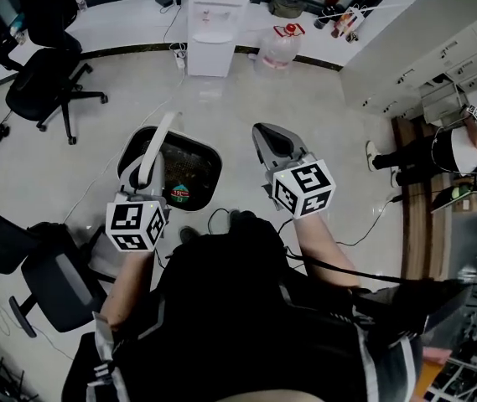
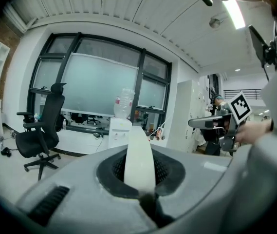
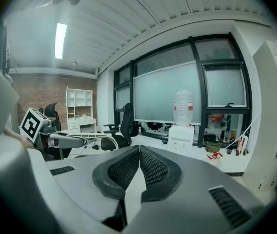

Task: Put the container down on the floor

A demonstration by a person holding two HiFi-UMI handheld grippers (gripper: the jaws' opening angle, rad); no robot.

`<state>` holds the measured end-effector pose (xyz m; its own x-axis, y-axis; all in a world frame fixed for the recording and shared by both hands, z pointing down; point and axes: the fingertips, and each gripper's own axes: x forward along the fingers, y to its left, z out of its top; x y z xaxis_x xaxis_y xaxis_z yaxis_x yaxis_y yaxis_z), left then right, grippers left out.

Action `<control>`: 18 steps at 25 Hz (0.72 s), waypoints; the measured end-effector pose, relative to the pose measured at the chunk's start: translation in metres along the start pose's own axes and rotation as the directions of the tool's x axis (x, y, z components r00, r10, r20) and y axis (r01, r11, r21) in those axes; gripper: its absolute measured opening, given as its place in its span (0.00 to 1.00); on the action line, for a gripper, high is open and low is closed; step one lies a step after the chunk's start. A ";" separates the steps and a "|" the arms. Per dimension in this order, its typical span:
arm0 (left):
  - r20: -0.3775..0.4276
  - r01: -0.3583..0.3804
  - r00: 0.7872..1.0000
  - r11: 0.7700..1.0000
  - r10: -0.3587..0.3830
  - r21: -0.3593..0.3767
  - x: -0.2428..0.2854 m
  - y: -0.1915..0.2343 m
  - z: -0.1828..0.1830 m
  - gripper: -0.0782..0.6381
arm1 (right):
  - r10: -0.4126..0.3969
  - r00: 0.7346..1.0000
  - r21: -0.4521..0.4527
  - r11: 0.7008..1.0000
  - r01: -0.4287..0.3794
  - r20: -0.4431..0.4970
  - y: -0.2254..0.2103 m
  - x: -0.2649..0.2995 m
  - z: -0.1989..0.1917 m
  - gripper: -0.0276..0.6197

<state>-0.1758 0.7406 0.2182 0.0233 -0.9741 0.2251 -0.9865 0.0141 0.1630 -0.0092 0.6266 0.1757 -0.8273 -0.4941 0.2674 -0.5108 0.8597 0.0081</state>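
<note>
Black chair (image 1: pixel 45 90) stands left of container (image 1: pixel 215 159), water dispenser (image 1: pixel 215 23) beyond.

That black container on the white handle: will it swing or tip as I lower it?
It will probably swing, since the container is held only by one narrow white handle pinched in the left gripper. Things lie inside it, so it is likely not light. Its wide body should sit stable once down.

We look down on a pale floor (image 1: pixel 322 115), black office chair (image 1: pixel 41 86) standing on it, white water dispenser (image 1: pixel 215 23), clear water jug (image 1: pixel 278 47) just beside
</note>
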 end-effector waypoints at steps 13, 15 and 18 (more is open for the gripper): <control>-0.027 0.034 0.999 0.999 -0.033 0.042 0.086 0.000 0.027 0.12 | -0.024 0.999 0.092 0.996 0.022 0.021 -0.080 0.041 0.002 0.06; -0.029 0.025 0.999 0.998 -0.023 0.057 0.104 -0.001 0.034 0.12 | -0.021 0.999 0.083 0.996 0.018 0.041 -0.100 0.052 0.006 0.06; -0.031 0.009 0.999 0.998 -0.007 0.058 0.133 -0.002 0.045 0.12 | -0.022 0.998 0.070 0.997 0.018 0.059 -0.134 0.067 0.015 0.06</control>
<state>-0.1785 0.6005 0.2044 0.0355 -0.9666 0.2539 -0.9940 -0.0079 0.1089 0.0005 0.4764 0.1780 -0.8280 -0.5201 0.2097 -0.5410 0.8392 -0.0547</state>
